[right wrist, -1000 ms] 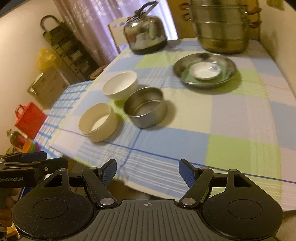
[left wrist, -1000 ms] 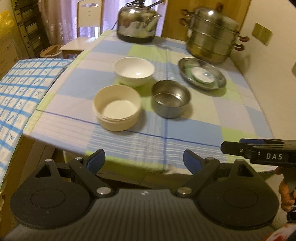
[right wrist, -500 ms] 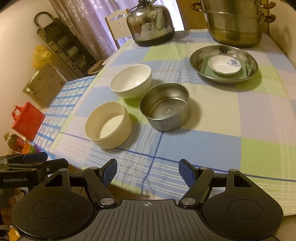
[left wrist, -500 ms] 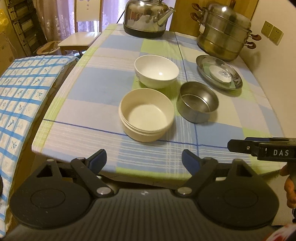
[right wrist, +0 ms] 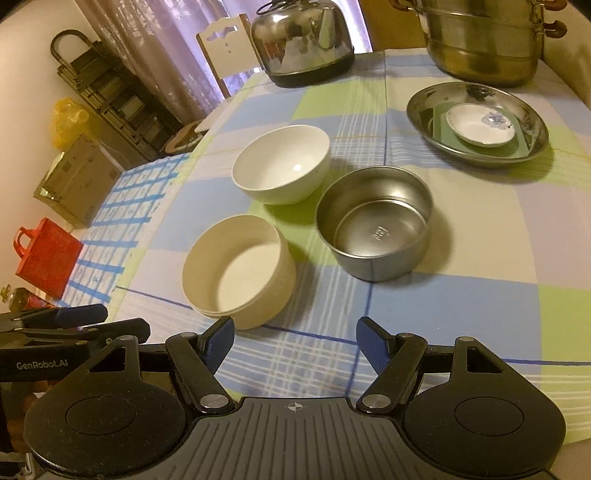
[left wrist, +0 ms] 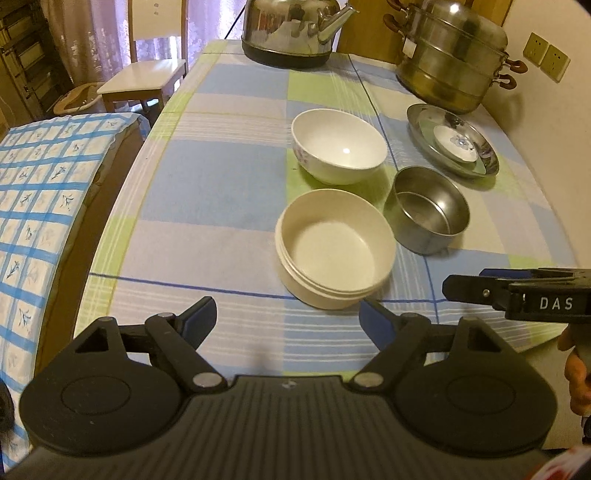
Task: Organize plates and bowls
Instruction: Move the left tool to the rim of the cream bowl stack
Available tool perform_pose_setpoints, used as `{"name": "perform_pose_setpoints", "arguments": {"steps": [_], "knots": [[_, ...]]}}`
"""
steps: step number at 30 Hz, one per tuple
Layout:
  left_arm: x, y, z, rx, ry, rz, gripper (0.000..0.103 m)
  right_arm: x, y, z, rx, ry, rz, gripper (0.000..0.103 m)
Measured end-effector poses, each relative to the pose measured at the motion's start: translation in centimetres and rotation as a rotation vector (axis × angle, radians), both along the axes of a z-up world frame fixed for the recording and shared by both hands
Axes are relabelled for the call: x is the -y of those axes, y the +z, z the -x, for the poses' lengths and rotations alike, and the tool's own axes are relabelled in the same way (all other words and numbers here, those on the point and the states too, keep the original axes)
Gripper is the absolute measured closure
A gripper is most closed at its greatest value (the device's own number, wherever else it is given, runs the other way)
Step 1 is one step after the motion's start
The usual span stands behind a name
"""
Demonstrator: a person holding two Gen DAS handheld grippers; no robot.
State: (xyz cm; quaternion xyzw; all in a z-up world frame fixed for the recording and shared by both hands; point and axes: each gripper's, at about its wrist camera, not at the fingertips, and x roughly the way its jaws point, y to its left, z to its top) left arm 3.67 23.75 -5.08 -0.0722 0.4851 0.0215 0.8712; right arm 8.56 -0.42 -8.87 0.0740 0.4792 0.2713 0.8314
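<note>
Checked tablecloth (left wrist: 221, 192); "DAS" on right tongs (left wrist: 448, 287)

Kettle (left wrist: 291, 31), steamer pot (left wrist: 452, 55), chair (left wrist: 144, 74), red bag (right wrist: 44, 256).

Three bowls: cream (left wrist: 334, 243), white (left wrist: 339, 146), steel (left wrist: 428, 208). One steel plate (left wrist: 424, 122), one saucer (left wrist: 456, 142), one kettle (left wrist: 291, 29), one steamer pot (left wrist: 450, 55).

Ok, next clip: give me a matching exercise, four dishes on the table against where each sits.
Things:
1. cream tub
2. white bowl
3. steel bowl
4. small saucer

Places:
A. inside the steel plate
B. nearest the table's front edge
C. between the cream tub and the steel plate
D. just behind the cream tub, toward the kettle

Pairs: 1-B, 2-D, 3-C, 4-A
</note>
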Motion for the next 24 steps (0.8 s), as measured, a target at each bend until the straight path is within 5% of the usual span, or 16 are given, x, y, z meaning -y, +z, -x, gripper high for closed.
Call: {"name": "perform_pose_setpoints", "arguments": {"steps": [10, 14, 24], "knots": [[-1.2, -1.6, -3.1, -0.013, -0.075, 0.019, 0.025, -3.1, -1.2, -0.9, 0.003, -0.025, 0.020, 0.030], [-1.3, -2.4, -4.3, -0.025, -0.105, 0.028, 0.034, -4.4, -1.7, -1.3, 0.002, -0.034, 0.032, 0.035], [-1.4, -4.0, -6.9, -0.043, -0.157, 0.022, 0.040, -6.0, -3.2, -2.9, -0.023, -0.083, 0.039, 0.048]]}}
